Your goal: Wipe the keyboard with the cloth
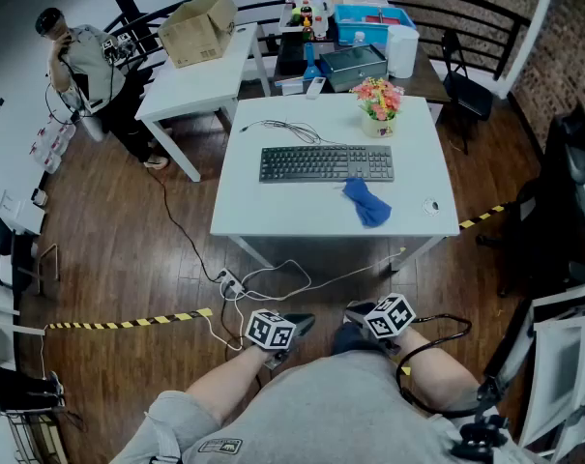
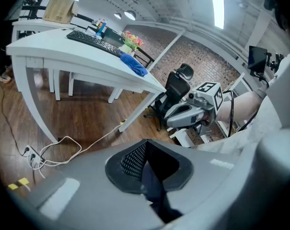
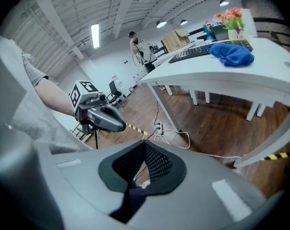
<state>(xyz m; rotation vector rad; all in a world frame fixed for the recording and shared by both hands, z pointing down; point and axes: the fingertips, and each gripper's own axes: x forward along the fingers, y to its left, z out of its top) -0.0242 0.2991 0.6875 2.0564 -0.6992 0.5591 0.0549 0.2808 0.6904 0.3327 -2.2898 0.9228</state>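
A black keyboard (image 1: 326,163) lies across the middle of the white table (image 1: 273,211), and a crumpled blue cloth (image 1: 367,202) sits just in front of its right end. Both grippers hang low near my body, well short of the table. The left gripper (image 1: 284,333) and right gripper (image 1: 377,315) are shut and hold nothing. In the left gripper view its jaws (image 2: 145,141) meet, with the keyboard (image 2: 94,41) and cloth (image 2: 134,64) far off on the tabletop. The right gripper's jaws (image 3: 145,143) also meet, and the cloth (image 3: 232,54) and keyboard (image 3: 207,51) lie beyond them.
A pot of flowers (image 1: 379,100) stands behind the keyboard's right end. White cables (image 1: 263,283) and a power strip lie on the wooden floor before the table. A second white table (image 1: 190,90) carries a cardboard box, and a person (image 1: 79,56) stands at far left. An office chair (image 1: 572,191) is at right.
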